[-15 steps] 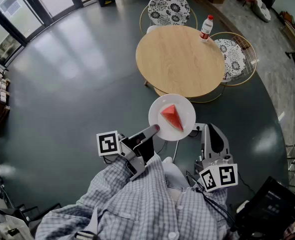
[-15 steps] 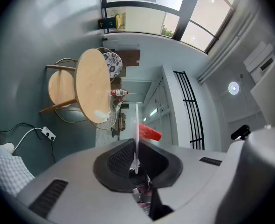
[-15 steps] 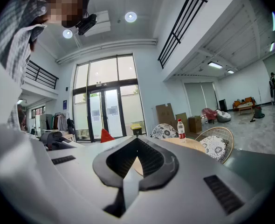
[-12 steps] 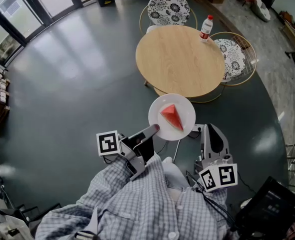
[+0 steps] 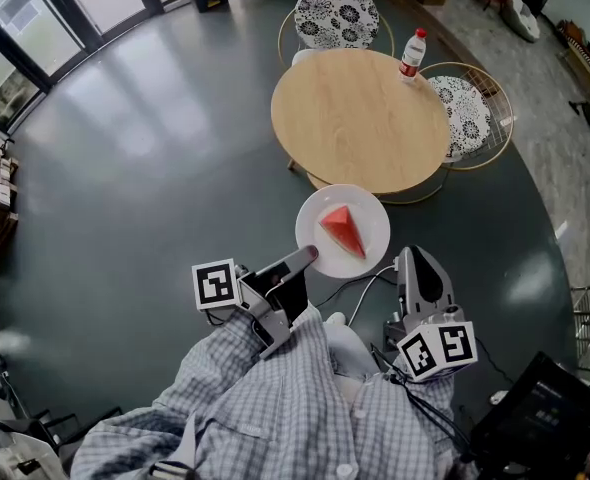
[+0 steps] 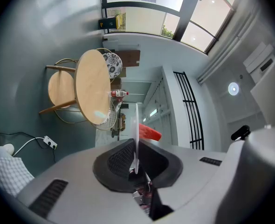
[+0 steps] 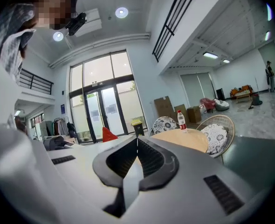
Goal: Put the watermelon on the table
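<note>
The watermelon is a single red triangular wedge with its point toward the table. It lies flat on the middle of a round white plate, which is held in the air over the dark floor, its far rim at the near edge of the round wooden table. The left gripper clamps the plate at its near-left rim. The left gripper view shows what the head view does not: the plate appears edge-on as a thin white line pinched between the closed jaws, with the red wedge on one side of it. The right gripper sits just right of the plate, apart from it. The right gripper view shows its jaws pressed together with nothing between them, and only the wedge's red tip above the gripper body. A bottle stands upright at the table's far edge.
</note>
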{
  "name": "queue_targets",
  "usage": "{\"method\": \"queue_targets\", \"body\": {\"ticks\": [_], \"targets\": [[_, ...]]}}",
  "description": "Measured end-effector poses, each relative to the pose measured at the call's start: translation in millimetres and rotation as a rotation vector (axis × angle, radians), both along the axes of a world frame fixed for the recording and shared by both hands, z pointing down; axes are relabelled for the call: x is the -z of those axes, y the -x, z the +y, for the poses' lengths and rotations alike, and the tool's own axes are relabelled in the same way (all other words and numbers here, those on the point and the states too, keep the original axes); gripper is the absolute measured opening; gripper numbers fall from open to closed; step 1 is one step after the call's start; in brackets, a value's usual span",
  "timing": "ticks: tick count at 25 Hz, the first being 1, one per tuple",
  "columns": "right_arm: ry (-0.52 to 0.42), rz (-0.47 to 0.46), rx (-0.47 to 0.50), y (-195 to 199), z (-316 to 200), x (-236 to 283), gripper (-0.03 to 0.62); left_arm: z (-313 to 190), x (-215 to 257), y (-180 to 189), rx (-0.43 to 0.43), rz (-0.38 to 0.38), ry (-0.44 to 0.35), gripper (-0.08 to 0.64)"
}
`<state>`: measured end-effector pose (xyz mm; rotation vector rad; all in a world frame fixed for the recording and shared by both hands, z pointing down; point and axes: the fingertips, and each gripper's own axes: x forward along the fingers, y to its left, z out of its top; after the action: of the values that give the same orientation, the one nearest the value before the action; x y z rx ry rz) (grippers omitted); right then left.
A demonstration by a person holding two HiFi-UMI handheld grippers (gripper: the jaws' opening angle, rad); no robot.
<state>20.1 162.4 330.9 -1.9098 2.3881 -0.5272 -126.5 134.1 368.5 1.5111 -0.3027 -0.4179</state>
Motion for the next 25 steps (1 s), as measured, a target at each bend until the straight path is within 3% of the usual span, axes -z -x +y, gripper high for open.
{"method": "queue_targets", "body": {"ticks": [6, 9, 12, 15, 21, 25], "targets": [[0.114, -0.141, 0.022, 12, -2, -14, 0.009, -1, 3, 0, 0.006, 0.0, -0.01, 0.023], [0.144, -0.293, 0.009, 13, -5, -16, 0.015, -1, 4, -1, 0.012, -0.001, -0.015, 0.024], [0.173, -0.429, 0.031, 13, -9, -20, 0.086, -1, 5, -5, 0.015, -0.003, -0.016, 0.023], [0.211, -0.43, 0.053, 14, -10, -24, 0.095, 0, 6, -11, 0.016, -0.002, -0.019, 0.023], [0.183, -0.335, 0.126, 10, -9, -23, 0.092, 3, 5, -18, 0.034, 0.002, -0.008, 0.025], [0.184, -0.329, 0.144, -2, -7, -25, 0.092, 6, 4, -30, 0.048, -0.004, -0.007, 0.025]]}}
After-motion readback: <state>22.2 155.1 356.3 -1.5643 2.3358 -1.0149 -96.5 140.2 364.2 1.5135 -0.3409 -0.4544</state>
